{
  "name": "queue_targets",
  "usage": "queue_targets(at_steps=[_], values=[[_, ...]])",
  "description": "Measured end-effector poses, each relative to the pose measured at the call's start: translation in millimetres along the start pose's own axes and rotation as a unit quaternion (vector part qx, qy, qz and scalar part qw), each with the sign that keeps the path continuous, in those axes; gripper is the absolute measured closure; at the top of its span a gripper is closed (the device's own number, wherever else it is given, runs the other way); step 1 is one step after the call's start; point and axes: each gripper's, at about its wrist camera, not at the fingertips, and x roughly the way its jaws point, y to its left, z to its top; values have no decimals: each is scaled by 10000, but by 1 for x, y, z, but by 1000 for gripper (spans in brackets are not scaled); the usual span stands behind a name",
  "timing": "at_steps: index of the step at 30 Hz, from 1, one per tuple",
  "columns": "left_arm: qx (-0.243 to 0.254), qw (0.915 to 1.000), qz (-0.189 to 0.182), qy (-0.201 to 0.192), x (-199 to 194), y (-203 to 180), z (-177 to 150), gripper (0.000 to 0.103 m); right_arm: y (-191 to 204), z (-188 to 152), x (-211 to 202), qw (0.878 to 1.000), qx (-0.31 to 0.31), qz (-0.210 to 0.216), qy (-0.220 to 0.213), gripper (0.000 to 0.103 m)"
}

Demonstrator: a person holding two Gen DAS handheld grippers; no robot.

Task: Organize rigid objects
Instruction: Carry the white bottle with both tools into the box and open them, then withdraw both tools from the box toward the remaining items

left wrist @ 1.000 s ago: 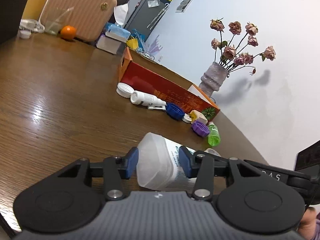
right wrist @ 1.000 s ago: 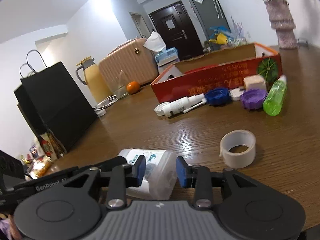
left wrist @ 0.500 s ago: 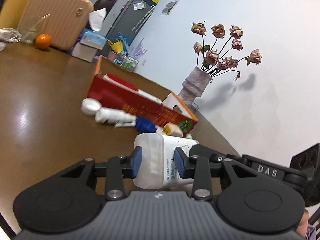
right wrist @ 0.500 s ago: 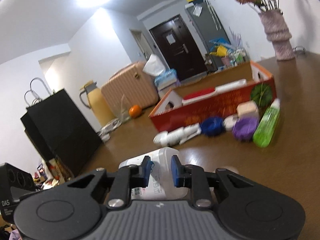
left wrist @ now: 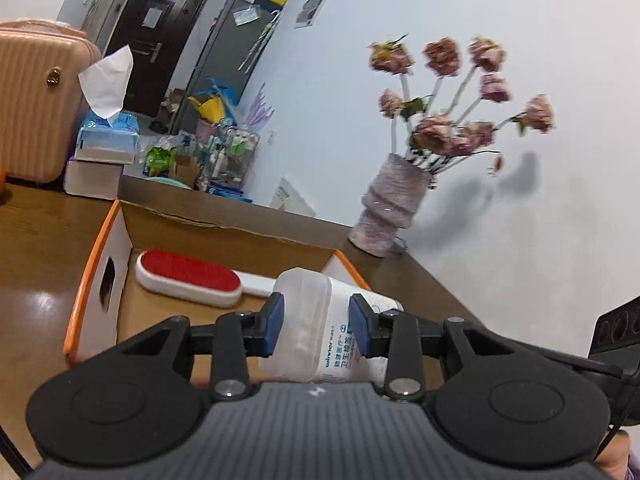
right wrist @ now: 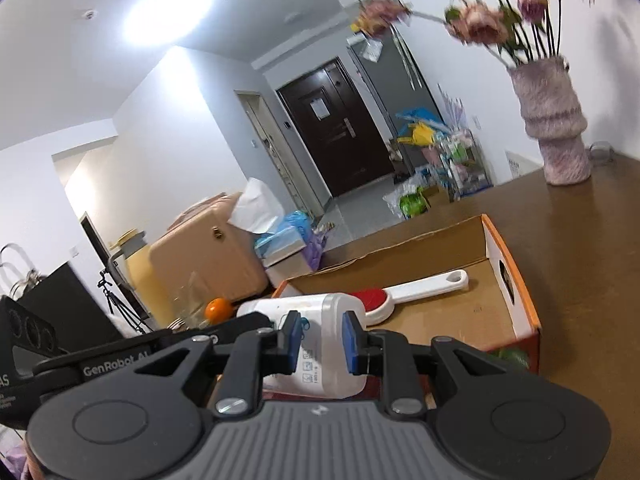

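Both the left gripper [left wrist: 316,330] and right gripper [right wrist: 320,342] are clamping one translucent white plastic bottle [left wrist: 310,332] — light, stiff, smooth-walled, likely slippery — gripping opposite ends above the orange-edged cardboard box [left wrist: 86,280].

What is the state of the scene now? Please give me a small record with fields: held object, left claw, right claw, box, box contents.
held object: white plastic bottle, lying sideways, above the box
left claw: shut on one end of the bottle
right claw: shut on the other end
box: open cardboard box on the wooden table
box contents: red lint brush with white handle
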Motion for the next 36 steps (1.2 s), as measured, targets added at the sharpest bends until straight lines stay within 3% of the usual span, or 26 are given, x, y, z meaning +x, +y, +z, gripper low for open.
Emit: queue_targets(at_steps=[6, 13, 17, 22, 26, 29, 34, 36], values=[[-204, 9986, 181, 453, 58, 29, 4, 67, -35, 13, 62, 9989, 310, -136, 327, 81], [-420, 9930, 302, 1065, 79, 54, -16, 67, -40, -1, 108, 9934, 95, -581, 985, 77], [-542, 9925, 356, 1032, 82, 57, -18, 61, -35, -10, 117, 9908, -102, -714, 1146, 74], [-352, 9939, 671, 803, 70, 50, -10, 52, -29, -6, 112, 9893, -205, -877, 1150, 71], [-214, 9946, 780, 653, 40, 43, -3, 32, -18, 5, 87, 9910, -318, -902, 932, 67], [37, 9943, 904, 571, 15, 35, 2, 28, -1, 12, 63, 9916, -504, -921, 755, 58], [635, 9882, 1378, 200, -35, 18, 3, 8, 31, 13, 26, 9878, -1063, -1013, 511, 34], [965, 9811, 1679, -15, -54, 10, 1, 2, 42, 9, 12, 9833, -1361, -1156, 356, 15]])
